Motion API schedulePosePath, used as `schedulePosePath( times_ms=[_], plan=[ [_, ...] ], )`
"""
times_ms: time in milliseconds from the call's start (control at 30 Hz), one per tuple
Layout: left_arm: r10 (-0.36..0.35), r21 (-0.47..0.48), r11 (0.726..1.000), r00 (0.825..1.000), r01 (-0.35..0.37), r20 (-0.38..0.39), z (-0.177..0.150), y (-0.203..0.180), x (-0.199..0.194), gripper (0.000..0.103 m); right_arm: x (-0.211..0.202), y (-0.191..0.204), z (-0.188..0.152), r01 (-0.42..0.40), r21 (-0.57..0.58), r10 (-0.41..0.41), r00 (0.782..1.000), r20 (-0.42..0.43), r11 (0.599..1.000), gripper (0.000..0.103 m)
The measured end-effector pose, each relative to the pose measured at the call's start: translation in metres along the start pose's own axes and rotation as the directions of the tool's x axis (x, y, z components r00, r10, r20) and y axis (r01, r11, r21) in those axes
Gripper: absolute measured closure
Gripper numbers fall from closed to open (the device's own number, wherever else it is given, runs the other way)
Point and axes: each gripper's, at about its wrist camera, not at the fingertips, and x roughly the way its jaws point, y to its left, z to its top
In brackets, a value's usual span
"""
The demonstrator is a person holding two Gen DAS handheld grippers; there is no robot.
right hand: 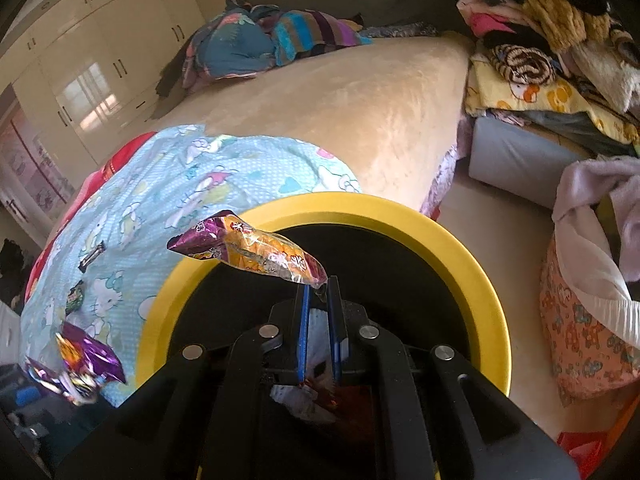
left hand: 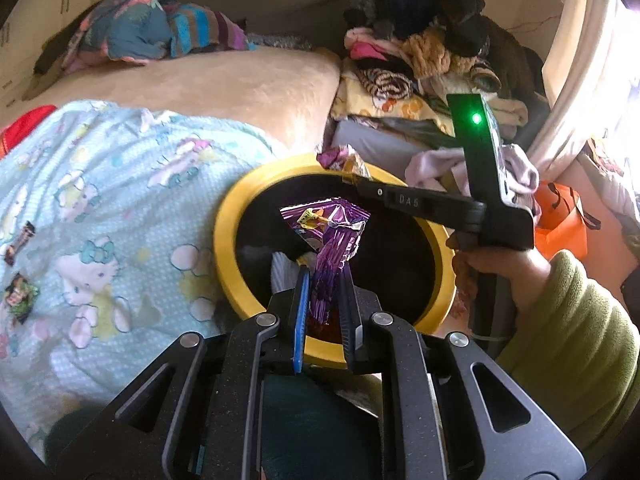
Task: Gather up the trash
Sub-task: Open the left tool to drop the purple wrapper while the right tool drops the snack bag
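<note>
Both grippers hang over the yellow-rimmed bin [left hand: 228, 240], each loaded: the left gripper [left hand: 326, 280] is pinched tight on a purple wrapper [left hand: 332, 236], the right gripper [right hand: 320, 292] nearly closed on just the corner of an orange wrapper [right hand: 256, 250]. That one juts left past the rim; released here, it could land on the blue bedsheet [right hand: 168, 184], where 2 small wrappers [left hand: 18, 264] already wait.

The bottom of the yellow bin [right hand: 460, 248] is too dark to see, and the purple wrapper [right hand: 86, 364] at the side looks blurry.
</note>
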Motion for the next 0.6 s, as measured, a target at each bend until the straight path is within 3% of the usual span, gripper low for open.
schedulePosePath(
  times_ms=[500, 533, 600],
  plan=[
    [-0.022, -0.008, 1.0, 0.998, 0.021, -0.052, 0.018, -0.002, 0.04, 0.093, 0.001, -0.023, 0.002, 0.024, 0.079, -0.024, 1.0, -0.001, 0.997, 0.093],
    [-0.02, -0.007, 1.0, 0.999, 0.019, -0.05, 0.019, -0.001, 0.04, 0.092, 0.0, -0.024, 0.002, 0.024, 0.084, -0.024, 1.0, 0.0, 0.996, 0.093],
    [-0.015, -0.011, 1.0, 0.999, 0.014, -0.044, 0.022, 0.001, 0.041, 0.073, -0.001, -0.025, 0.003, 0.021, 0.088, -0.021, 1.0, 0.0, 0.996, 0.093]
  ],
)
